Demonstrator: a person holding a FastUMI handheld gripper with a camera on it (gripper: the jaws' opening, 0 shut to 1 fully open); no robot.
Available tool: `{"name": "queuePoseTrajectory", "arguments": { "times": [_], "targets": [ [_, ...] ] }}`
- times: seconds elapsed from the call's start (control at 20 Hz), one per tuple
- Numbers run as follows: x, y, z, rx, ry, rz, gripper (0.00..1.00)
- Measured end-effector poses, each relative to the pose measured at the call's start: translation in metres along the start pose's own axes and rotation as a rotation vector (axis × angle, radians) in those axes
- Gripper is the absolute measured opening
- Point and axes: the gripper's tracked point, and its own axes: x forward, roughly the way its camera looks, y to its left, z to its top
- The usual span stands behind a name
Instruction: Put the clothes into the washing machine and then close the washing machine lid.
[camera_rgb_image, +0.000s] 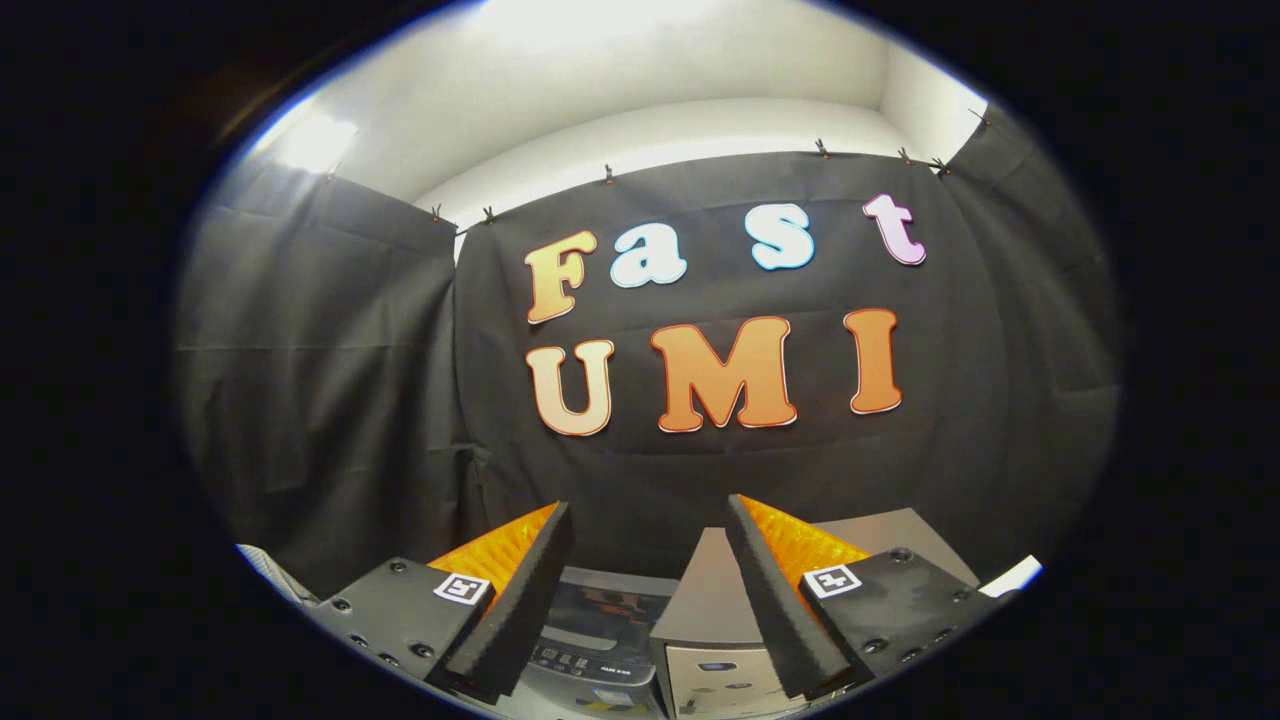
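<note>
1. Your tongs (648, 590) stand released, the two fingers spread wide with nothing between them, held high and looking level at the black cloth wall of the booth.
2. Below the fingers sits the small grey top-loading washing machine (600, 640), its dark glossy lid (608, 608) in the gap between the fingers and its button panel (572, 662) on the side nearest you. From this angle you cannot tell whether the lid is up or flat.
3. Just beside the washing machine, under the right finger, stands a grey box-shaped cabinet (712, 640) with a flat top.
4. The clothes cannot be made out here. A pale striped scrap (268, 572) lies well apart from the washing machine, past the left finger; it may be fabric, but you cannot be sure, and its long axis is not readable.
5. Expect the clothes to be light, soft and limp, so they likely sag and trail. Pinch a bunched fold near the middle, not a hem.
6. The lid probably handles stiff, light and smooth. Its long axis runs crosswise to your fingers, so push on its free edge.
</note>
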Motion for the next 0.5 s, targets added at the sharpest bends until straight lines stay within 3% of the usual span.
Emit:
{"name": "queuePoseTrajectory", "arguments": {
  "times": [0.35, 0.5],
  "targets": [
    [-0.078, -0.055, -0.014, -0.089, 0.028, -0.021, 0.98],
    [-0.104, -0.071, -0.004, -0.045, 0.006, -0.05, 0.98]
  ]
}}
